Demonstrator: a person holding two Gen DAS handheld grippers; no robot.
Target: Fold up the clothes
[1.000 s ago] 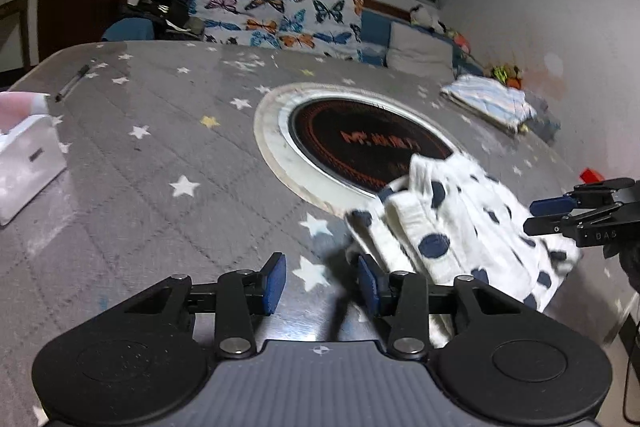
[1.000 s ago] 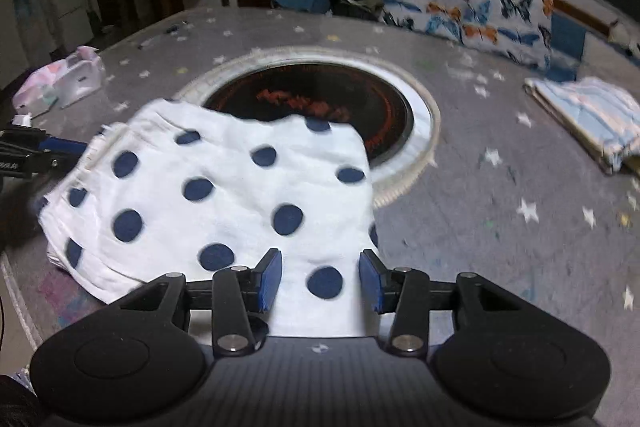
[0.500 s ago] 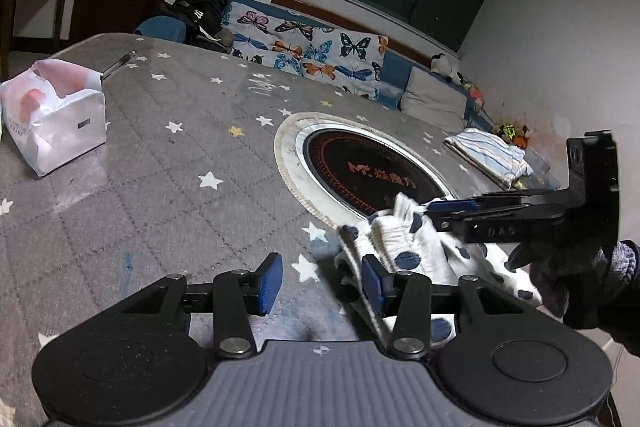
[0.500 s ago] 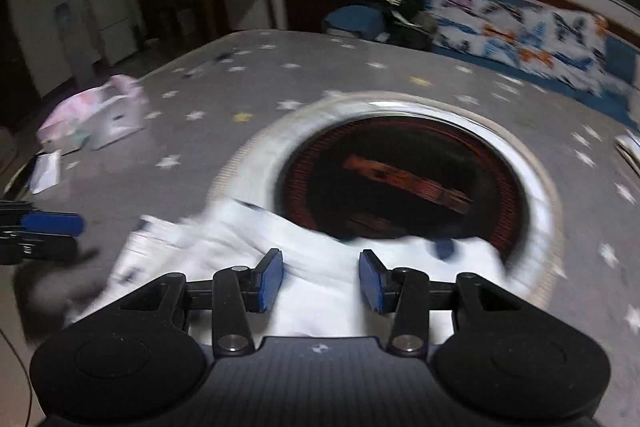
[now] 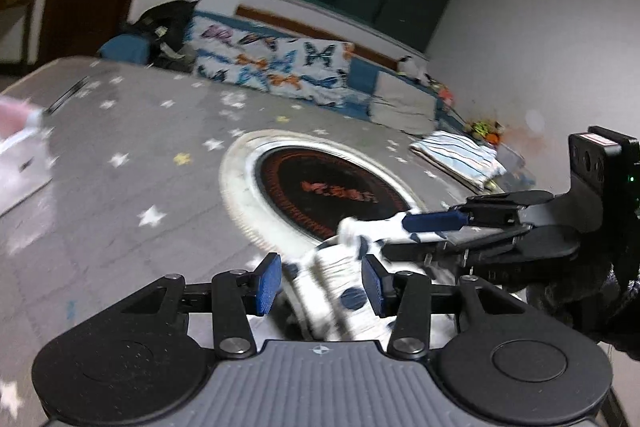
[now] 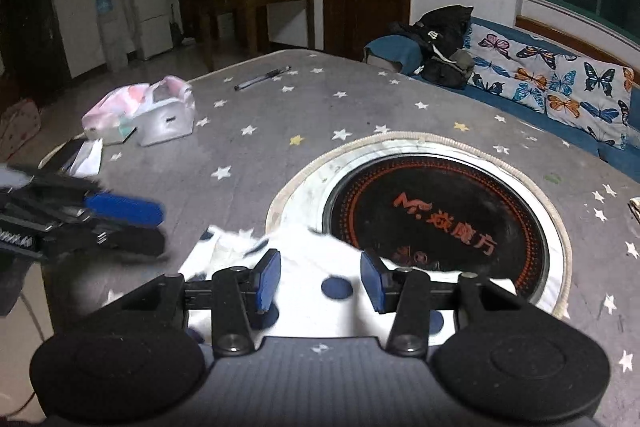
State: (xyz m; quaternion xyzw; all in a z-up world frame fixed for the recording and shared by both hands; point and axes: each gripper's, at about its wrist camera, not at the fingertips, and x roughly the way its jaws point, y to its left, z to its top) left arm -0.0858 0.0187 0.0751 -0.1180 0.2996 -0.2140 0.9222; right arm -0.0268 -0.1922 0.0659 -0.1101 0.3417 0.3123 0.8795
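a: what's the surface like?

b: a big grey quilted table cover (image 6: pixel 280 131) dotted with white and yellow stars, with a round black cooktop (image 6: pixel 436 223) sunk in the middle, red lettering on it, ringed by a pale rim. a pen (image 6: pixel 262 78) lies near the far edge, a pink-and-white tissue bag (image 6: pixel 140 111) sits off to the left in the right wrist view, and a striped folded cloth (image 5: pixel 456 155) rests at the far right in the left wrist view.

a: and the room?

b: a sofa with a butterfly-print cover (image 6: pixel 552 83) runs under a dark window, a black bag (image 6: pixel 440 31) is piled at its end, and there's a brown door and a white fridge further back.

a: where's the garment?

b: the white polka-dot garment (image 6: pixel 320 267) is bunched at the near edge of the table, overlapping the near rim of the cooktop. it's crumpled and blurred, so i can't tell its long axis or which way it points.

a: the tools?

b: the left gripper (image 5: pixel 320 279) stands partly spread with a ribbed fold of the cloth between its pads, not pinched. the right gripper (image 6: pixel 320 275) has just been opening; cloth lies between its pads, and they don't press it.
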